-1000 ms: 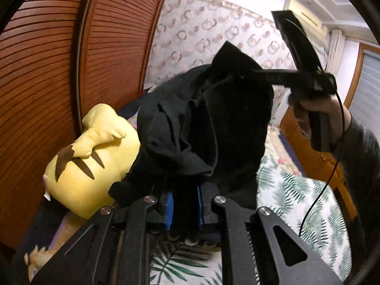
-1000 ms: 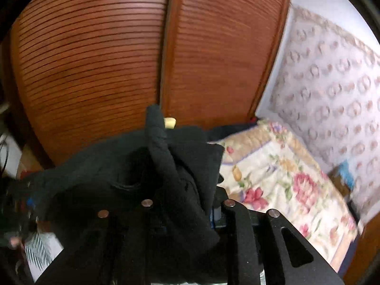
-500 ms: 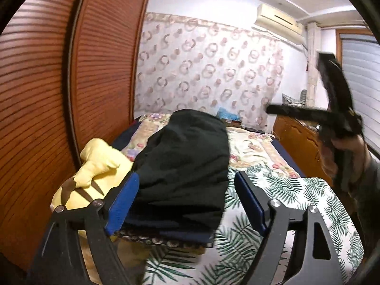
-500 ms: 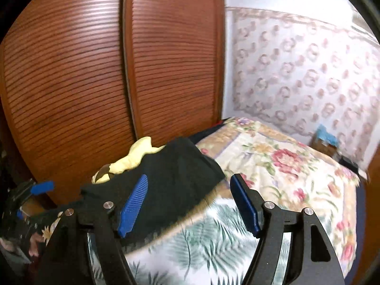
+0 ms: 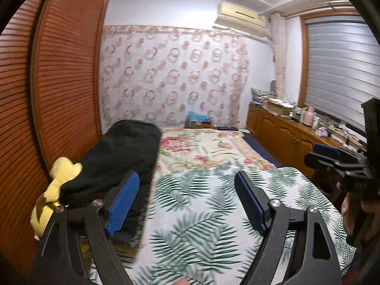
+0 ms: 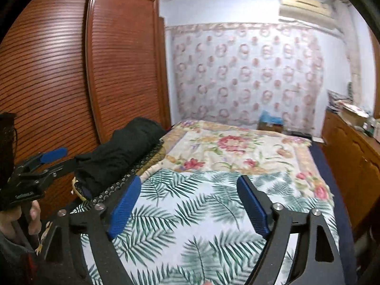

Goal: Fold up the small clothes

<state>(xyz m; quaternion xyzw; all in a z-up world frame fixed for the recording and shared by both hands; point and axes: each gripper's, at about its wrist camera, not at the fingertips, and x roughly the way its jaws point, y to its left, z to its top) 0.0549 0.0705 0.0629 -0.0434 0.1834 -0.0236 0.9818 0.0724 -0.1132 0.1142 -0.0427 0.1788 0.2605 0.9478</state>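
The black garment (image 5: 123,156) lies bundled at the bed's left edge, against the wardrobe and over a yellow plush toy (image 5: 59,180). In the right wrist view the black garment (image 6: 118,154) rests on a patterned cushion edge. My left gripper (image 5: 185,178) is open and empty, just right of the garment, above the palm-leaf sheet (image 5: 201,225). My right gripper (image 6: 188,182) hangs over the same sheet; its jaws are opening with nothing between them. Each gripper shows in the other's view: the right gripper (image 5: 332,156) at the right edge, the left gripper (image 6: 42,163) at the left edge, held by a hand.
A slatted wooden wardrobe (image 5: 59,83) stands along the left of the bed. A floral quilt (image 6: 237,147) covers the far half. A low wooden cabinet (image 5: 285,137) with clutter on top runs along the right wall. A patterned curtain hangs behind.
Both grippers opened and let go of the black garment, which dropped onto the pile by the plush toy. Both have since swung right, away from it, over the palm-leaf sheet.
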